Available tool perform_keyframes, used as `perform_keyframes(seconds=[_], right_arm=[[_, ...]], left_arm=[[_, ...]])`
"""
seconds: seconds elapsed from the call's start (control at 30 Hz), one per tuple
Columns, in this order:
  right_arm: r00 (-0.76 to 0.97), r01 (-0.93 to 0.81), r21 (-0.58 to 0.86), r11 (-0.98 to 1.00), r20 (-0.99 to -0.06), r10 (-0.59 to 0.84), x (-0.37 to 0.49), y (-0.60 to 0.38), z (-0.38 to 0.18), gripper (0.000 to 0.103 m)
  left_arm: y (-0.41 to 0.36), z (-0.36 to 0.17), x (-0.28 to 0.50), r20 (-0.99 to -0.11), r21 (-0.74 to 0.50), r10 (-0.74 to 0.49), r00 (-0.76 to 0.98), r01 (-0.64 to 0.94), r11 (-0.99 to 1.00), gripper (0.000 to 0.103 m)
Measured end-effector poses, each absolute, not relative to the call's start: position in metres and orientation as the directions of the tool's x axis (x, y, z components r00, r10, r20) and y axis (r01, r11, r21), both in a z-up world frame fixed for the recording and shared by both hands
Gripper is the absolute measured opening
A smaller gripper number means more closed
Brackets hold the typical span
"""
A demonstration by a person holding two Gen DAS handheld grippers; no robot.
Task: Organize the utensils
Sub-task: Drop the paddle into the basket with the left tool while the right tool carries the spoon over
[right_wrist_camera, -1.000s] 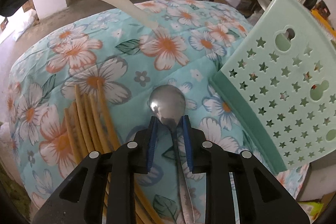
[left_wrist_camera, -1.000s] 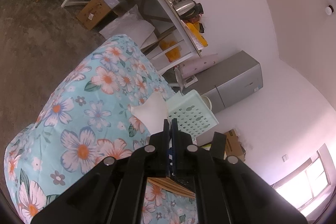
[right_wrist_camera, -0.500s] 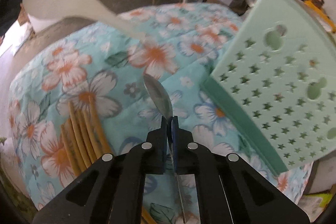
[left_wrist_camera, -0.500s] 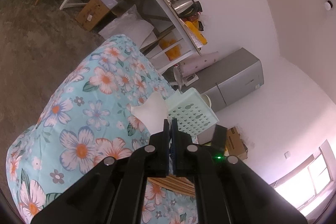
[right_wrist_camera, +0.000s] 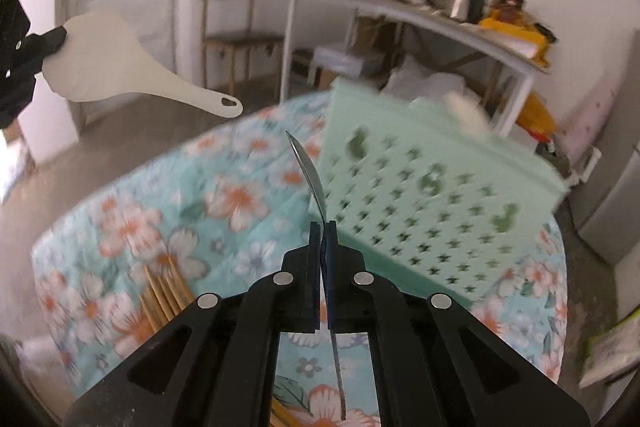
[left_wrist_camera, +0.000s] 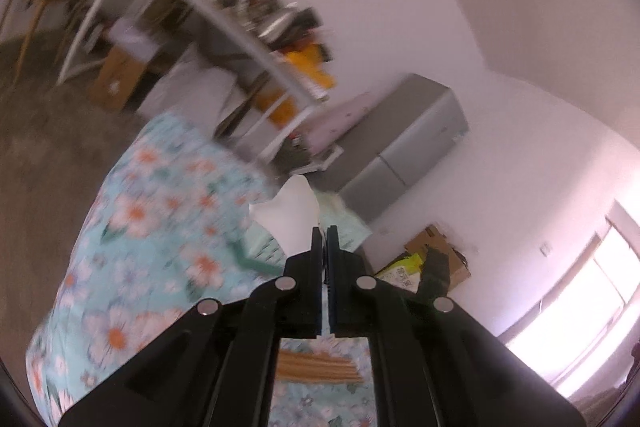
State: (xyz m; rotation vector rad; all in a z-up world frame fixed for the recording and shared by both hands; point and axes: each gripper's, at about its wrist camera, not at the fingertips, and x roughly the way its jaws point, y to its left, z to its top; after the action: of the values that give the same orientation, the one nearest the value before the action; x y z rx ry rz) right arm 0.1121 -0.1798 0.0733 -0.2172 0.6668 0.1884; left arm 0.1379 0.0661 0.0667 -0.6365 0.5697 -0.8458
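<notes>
Floral tablecloth (right_wrist_camera: 224, 195) below; my right gripper (right_wrist_camera: 324, 227) pinches the metal spoon (right_wrist_camera: 310, 175), left gripper (left_wrist_camera: 324, 233) clamps the white rice paddle (left_wrist_camera: 290, 215). I'd tip each handle-down into the mint basket (right_wrist_camera: 432, 195) by the table's far edge.

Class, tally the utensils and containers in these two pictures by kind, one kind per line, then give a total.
Metal spoon: 1, in the right hand-held gripper
White rice paddle: 1, in the left hand-held gripper
Chopstick bundle: 1, sticks too blurred to count
Green basket: 1
Total: 4
</notes>
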Motion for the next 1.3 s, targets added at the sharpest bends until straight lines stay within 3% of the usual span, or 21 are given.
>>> perform_keyframes(seconds=[0.13,0.3,0.5,0.67,1.03,1.17,1.3], right_arm=[[0.826,-0.189,-0.083,0.979,-0.552,0.112,0.098,-0.197,0.096,0.0],[0.877,-0.146,-0.036,0.989,-0.468,0.112,0.081,-0.217,0.118,0.0],[0.902,-0.111,0.013,0.994,-0.418,0.106,0.072,-0.239,0.121,0.0],[0.908,-0.101,0.054,0.993,-0.402,0.114,0.073,-0.252,0.116,0.0],[0.916,-0.095,0.088,0.992,-0.382,0.121,0.066,-0.259,0.116,0.0],[0.916,-0.092,0.102,0.99,-0.382,0.125,0.064,-0.261,0.118,0.0],[0.916,-0.09,0.114,0.989,-0.38,0.127,0.063,-0.262,0.121,0.001]], left_arm=[[0.045,0.102,0.148,-0.164,-0.679,-0.864,0.475,0.581,0.448,0.001],[0.009,0.128,0.186,-0.227,-0.695,-0.901,0.37,0.586,0.416,0.001],[-0.03,0.133,0.236,-0.435,-0.703,-0.861,0.262,0.498,0.507,0.001],[-0.051,0.135,0.254,-0.54,-0.674,-0.814,0.216,0.467,0.572,0.001],[-0.085,0.107,0.304,-0.604,-0.727,-0.786,0.131,0.314,0.611,0.003],[-0.088,0.089,0.309,-0.596,-0.736,-0.789,0.149,0.291,0.611,0.017],[-0.09,0.071,0.312,-0.595,-0.746,-0.79,0.149,0.264,0.611,0.02]])
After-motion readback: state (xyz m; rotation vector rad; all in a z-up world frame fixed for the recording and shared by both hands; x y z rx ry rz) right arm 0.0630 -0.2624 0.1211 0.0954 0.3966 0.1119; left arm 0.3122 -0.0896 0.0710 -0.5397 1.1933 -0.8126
